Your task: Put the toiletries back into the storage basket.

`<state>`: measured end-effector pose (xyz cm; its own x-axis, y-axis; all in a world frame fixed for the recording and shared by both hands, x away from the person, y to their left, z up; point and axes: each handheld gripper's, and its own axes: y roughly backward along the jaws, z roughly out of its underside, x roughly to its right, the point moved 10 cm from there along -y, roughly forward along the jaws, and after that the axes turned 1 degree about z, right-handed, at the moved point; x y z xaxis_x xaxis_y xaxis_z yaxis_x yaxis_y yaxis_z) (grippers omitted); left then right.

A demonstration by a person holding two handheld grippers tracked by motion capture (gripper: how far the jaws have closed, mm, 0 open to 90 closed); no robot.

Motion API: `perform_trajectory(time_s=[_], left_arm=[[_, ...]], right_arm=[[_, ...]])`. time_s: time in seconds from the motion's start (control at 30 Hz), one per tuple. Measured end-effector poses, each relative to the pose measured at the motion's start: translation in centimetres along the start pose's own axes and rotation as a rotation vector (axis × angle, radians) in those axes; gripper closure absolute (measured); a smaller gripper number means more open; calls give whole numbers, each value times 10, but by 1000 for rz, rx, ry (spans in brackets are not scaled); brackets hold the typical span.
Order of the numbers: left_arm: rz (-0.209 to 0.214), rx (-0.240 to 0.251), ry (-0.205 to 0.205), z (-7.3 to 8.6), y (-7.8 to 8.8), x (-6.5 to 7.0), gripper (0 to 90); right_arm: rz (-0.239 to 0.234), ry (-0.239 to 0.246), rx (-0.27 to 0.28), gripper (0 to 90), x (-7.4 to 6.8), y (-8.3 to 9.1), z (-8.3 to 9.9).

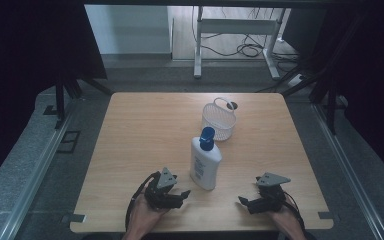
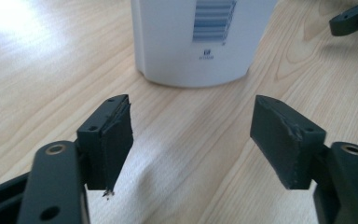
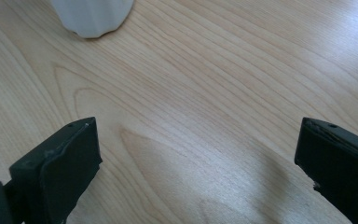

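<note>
On the table [image 1: 145, 125], white bottle [image 1: 205, 162] stands upright betw. both tongs, basket [image 1: 219, 120] just behind it. Left gripper [image 1: 184, 195] is wide open w/ nothing inside; right gripper [image 1: 242, 201] also open, empty. Best to centre bottle's base betw. pads [image 2: 116, 140] before closing, approx. level.

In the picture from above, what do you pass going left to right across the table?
Left gripper → white bottle with blue cap → right gripper. The white wire basket stands farther back, its span overlapping the bottle's, so it is left unplaced.
</note>
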<state>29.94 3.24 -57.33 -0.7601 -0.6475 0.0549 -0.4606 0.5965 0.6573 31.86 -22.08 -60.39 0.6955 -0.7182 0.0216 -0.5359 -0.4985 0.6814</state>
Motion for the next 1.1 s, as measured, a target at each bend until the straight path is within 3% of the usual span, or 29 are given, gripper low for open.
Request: perform_trajectory(time_s=[0.37, 0.63, 0.83, 1.1], left_arm=[[-34, -53, 7, 19, 0, 0, 138], [-37, -88, 25, 33, -2, 0, 126], [-30, -115, 37, 44, -10, -3, 124], [-42, -91, 20, 46, -12, -4, 118]], right_arm=[[-13, 24, 2, 0, -10, 2, -5], [-32, 25, 28, 0, -16, 5, -14], [-20, 28, 55, 0, -18, 10, -25], [-71, 17, 88, 0, -28, 13, -41]])
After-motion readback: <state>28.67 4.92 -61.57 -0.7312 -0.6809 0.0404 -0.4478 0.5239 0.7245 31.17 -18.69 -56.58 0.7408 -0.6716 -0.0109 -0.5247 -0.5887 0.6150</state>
